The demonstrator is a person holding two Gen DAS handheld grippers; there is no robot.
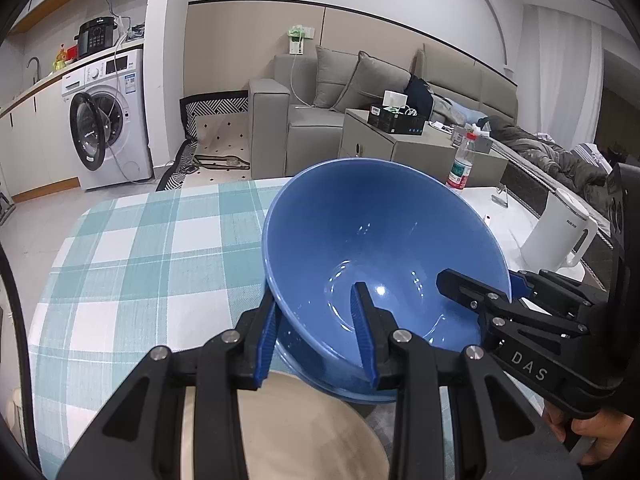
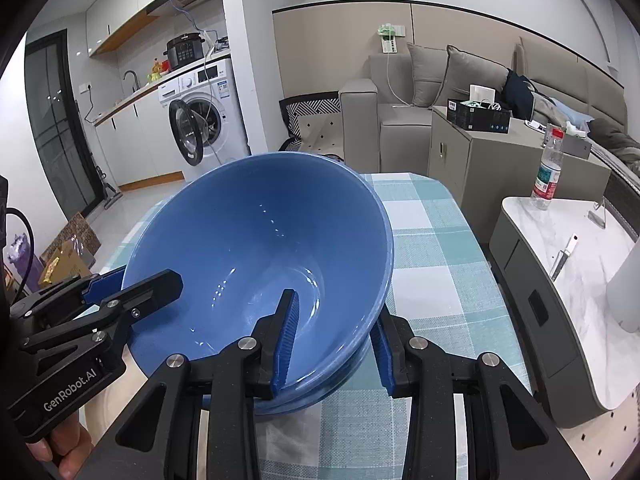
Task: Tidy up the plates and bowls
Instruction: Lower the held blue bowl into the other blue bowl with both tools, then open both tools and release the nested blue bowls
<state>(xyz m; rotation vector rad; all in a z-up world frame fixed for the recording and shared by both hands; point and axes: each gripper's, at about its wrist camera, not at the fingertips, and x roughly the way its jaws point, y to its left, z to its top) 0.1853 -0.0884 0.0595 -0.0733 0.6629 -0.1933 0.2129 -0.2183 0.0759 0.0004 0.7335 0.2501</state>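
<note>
Bowl [image 1: 372, 248] blue, empty, tilted, rim clamped by both tongs.

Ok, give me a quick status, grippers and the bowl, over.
Left gripper and right gripper both clamped on blue bowl rim, opposite sides. Bowl tilted above checked tablecloth. Beige plate just below. Nothing in the way.

I read "DAS" in pale letters on the black body of the right gripper [image 1: 496, 288]. On my left gripper [image 2: 132, 292] the body says "GenRobot.AI". Other labels are too small to read.
</note>
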